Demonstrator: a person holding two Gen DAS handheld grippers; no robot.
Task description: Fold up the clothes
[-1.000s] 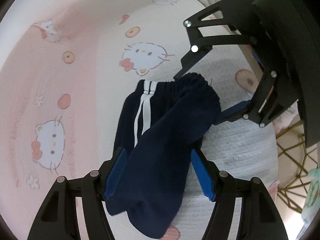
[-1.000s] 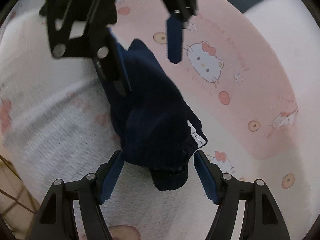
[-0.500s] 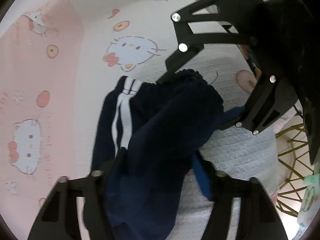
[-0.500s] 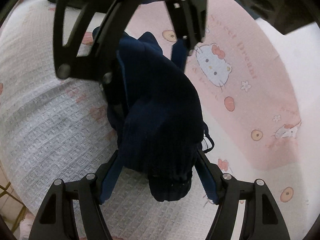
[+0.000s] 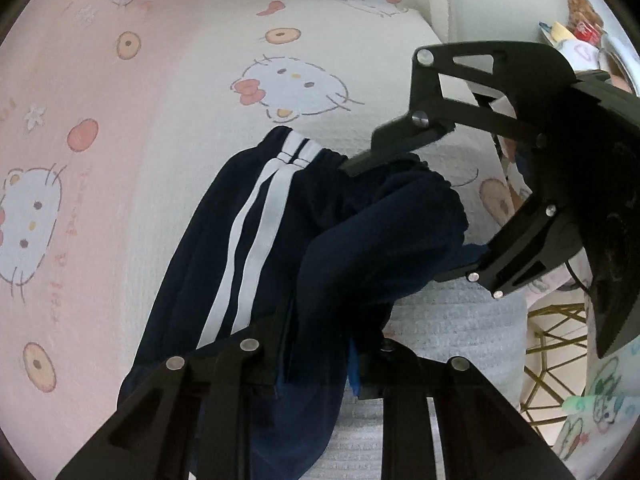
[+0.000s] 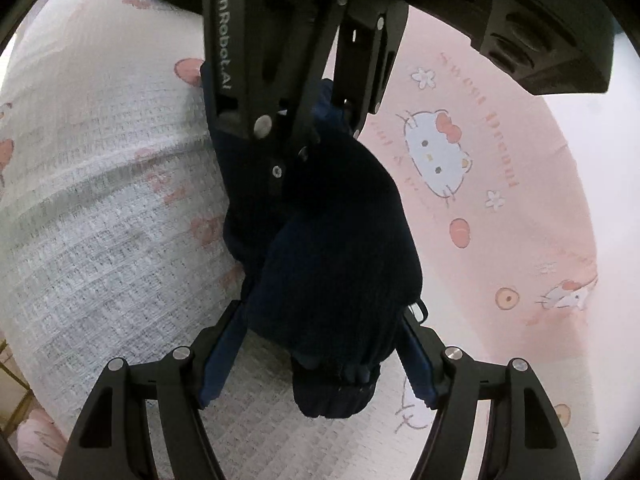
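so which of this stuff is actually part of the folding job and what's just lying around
Part of the job:
navy trousers
left tongs, shut on the trousers
right tongs, open around the trousers

Just lying about:
cartoon-cat bedspread
gold wire frame
clutter on the shelf

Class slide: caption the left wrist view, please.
Left claw shut on navy striped trousers over a cartoon-cat blanket; right claw alongside.

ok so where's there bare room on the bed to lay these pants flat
The pink part of the blanket beyond the navy pants' white stripes is bare. The white waffle-textured part on the other side is bare too. The middle is crowded: left gripper, right gripper and bunched pants.
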